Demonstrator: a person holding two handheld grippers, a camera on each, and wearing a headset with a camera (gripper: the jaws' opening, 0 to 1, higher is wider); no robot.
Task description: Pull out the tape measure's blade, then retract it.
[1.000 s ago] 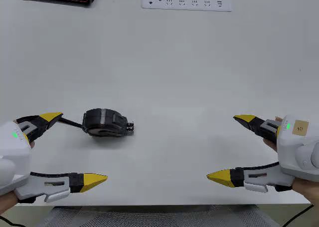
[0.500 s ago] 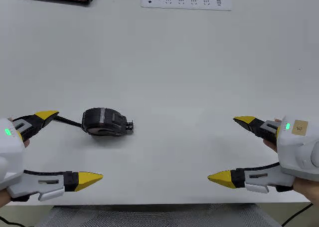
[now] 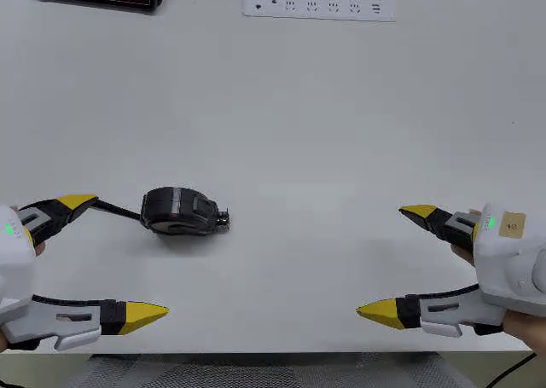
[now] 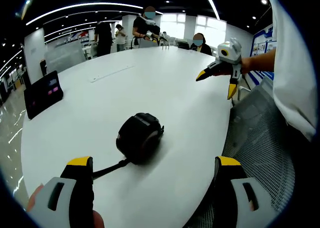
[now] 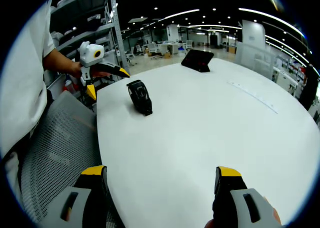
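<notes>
On the white table [image 3: 299, 107], the tape measure [image 3: 179, 212] lies just ahead of the spread left gripper [image 3: 124, 255]. The right gripper [image 3: 384, 260], also spread, is well apart. A glancing pinch could skid the case.

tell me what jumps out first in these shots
The black tape measure lies on the white table, left of centre, its strap trailing toward the left gripper. That gripper and the right gripper hang at the near edge, both wide open with yellow tips, holding nothing.
</notes>
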